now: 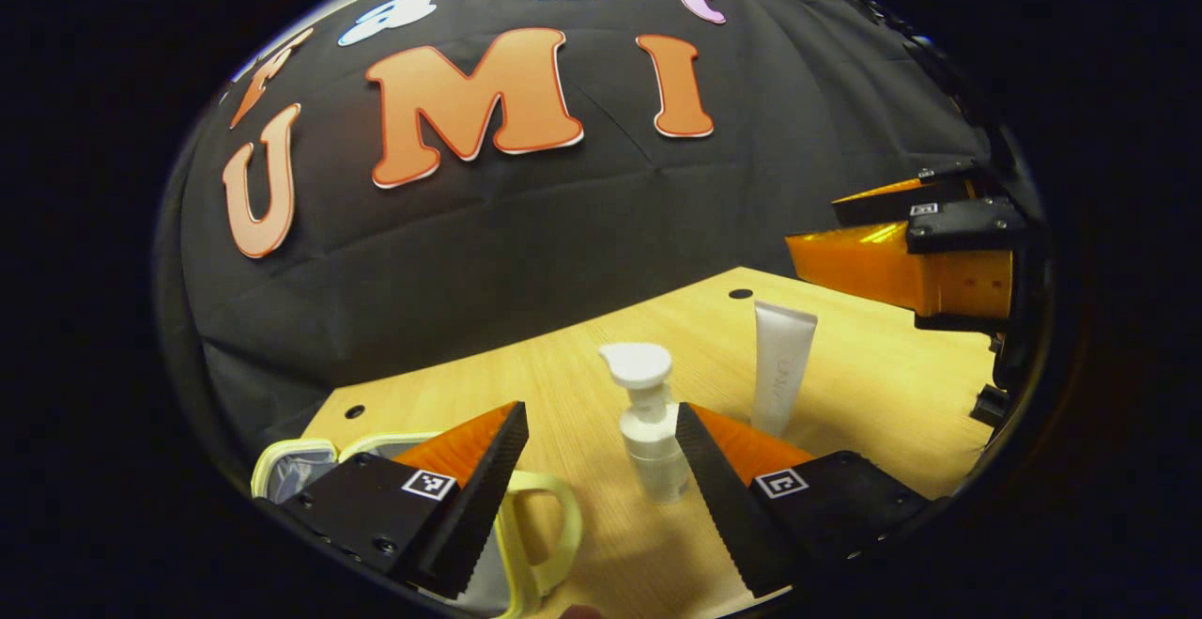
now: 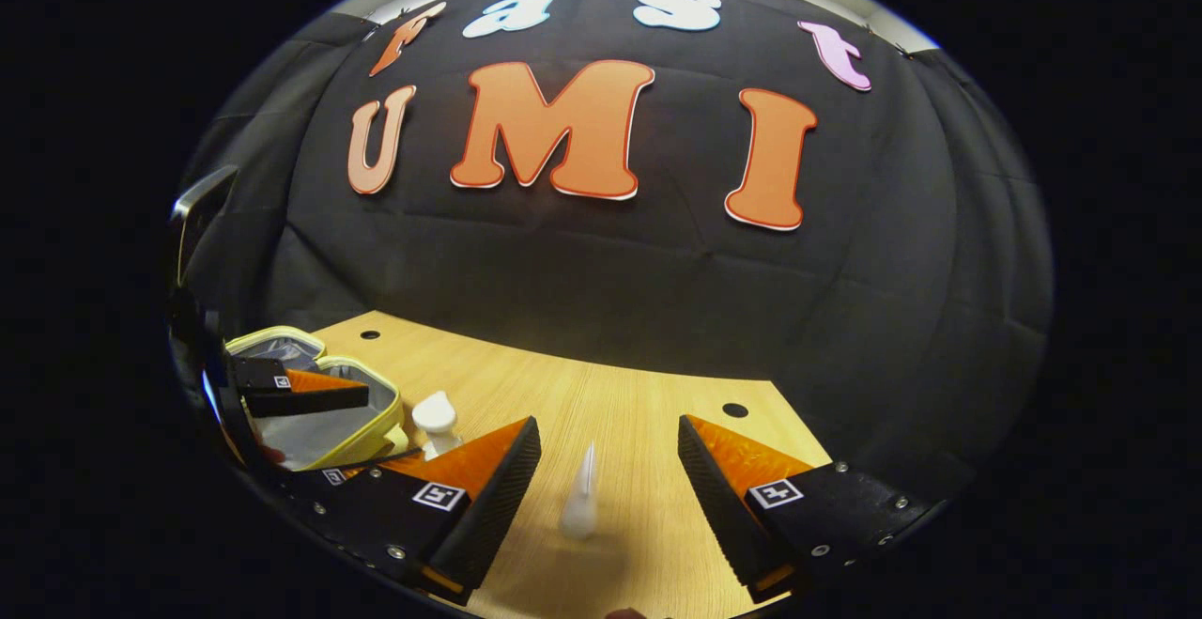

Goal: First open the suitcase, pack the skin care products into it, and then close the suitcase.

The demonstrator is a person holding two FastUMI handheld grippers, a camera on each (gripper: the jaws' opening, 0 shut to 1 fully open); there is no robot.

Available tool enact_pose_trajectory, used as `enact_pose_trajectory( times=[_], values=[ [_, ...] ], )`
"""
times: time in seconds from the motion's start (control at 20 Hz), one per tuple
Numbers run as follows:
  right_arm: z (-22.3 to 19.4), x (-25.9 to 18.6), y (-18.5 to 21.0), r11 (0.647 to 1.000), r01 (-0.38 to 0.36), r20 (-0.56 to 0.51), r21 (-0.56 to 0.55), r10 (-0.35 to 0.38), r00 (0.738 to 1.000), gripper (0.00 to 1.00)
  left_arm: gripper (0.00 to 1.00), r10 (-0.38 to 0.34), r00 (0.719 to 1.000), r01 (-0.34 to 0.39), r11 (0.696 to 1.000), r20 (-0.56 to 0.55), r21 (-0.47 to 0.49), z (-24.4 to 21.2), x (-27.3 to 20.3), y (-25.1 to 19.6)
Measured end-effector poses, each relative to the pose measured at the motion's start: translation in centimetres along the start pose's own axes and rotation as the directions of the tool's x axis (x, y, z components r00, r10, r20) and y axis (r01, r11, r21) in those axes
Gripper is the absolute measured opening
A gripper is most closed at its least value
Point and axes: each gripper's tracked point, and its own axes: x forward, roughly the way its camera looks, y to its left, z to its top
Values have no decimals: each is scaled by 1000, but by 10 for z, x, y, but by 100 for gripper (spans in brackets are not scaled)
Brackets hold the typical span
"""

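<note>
A small yellow-rimmed suitcase (image 2: 380, 426) lies open on the left of the wooden table, showing its grey lining. In the left gripper view its rim and handle (image 1: 554, 530) sit under my left finger. My left gripper (image 1: 598, 410) is open, and a white pump bottle (image 1: 650, 436) stands upright just ahead between its fingers, untouched. A white tube (image 1: 781, 365) stands on its cap farther right. My right gripper (image 2: 608, 424) is open, with the tube (image 2: 580, 497) between its fingers but apart from both. The pump bottle (image 2: 435, 417) stands beside the suitcase.
The right gripper's fingers (image 1: 873, 267) hang above the table's right side in the left gripper view. One of the left gripper's fingers (image 2: 310, 386) hovers over the open suitcase. The table (image 2: 620, 394) has small round holes near its back edge, against the black cloth wall.
</note>
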Motion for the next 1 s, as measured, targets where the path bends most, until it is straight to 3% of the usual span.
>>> enact_pose_trajectory(
  times=[0.55, 0.8, 1.0],
  values=[
    [-31, 19, -10, 1000, 16, -35, 2, -16, 999, 94, 100, -61, 994, 50, 991, -91, -120, -71, 81, -33],
    [-44, 20, -11, 1000, 10, -69, -9, -11, 998, 95, 62, -84, 993, 68, 984, -89, -164, -70, 88, -40],
    [-71, 21, -4, 1000, -21, -105, 7, 21, 994, 94, 57, -96, 989, 73, 978, -111, -195, -68, 86, -37]
  ],
)
